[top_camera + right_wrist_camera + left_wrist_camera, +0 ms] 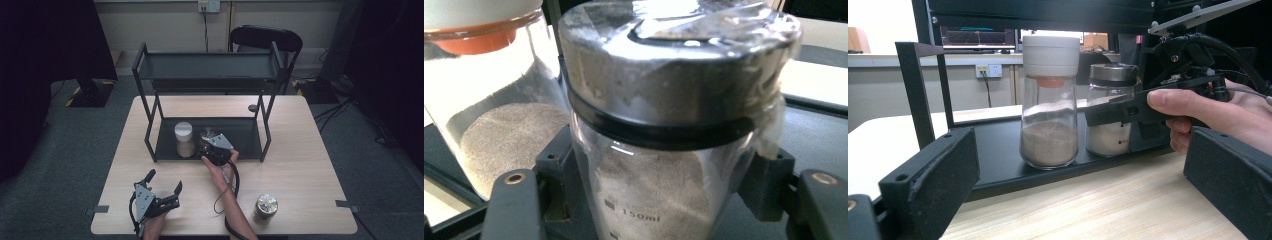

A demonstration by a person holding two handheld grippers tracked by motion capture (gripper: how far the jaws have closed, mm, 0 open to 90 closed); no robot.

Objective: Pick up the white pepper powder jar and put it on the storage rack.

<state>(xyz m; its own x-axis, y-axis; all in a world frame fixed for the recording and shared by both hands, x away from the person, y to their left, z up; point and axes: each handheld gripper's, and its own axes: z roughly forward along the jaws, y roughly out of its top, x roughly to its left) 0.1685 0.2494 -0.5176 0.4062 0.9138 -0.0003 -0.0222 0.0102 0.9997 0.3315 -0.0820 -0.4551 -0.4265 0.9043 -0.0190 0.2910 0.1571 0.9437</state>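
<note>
Your right gripper clamps the silver-lidded jar on the rack's lower shelf, just beside the white-capped jar. Your left gripper rests wide open, holding nothing, near the table's front-left corner.

A pale wooden table stands on grey carpet. At its near right corner sits a lone jar with a shiny metal lid, well apart from everything else. Bits of grey tape mark the table's front corners. Beyond the far edge a black chair faces in, and a wall socket has a cable dropping from it. A small dark disc lies on the tabletop (I can't tell what it is).
</note>
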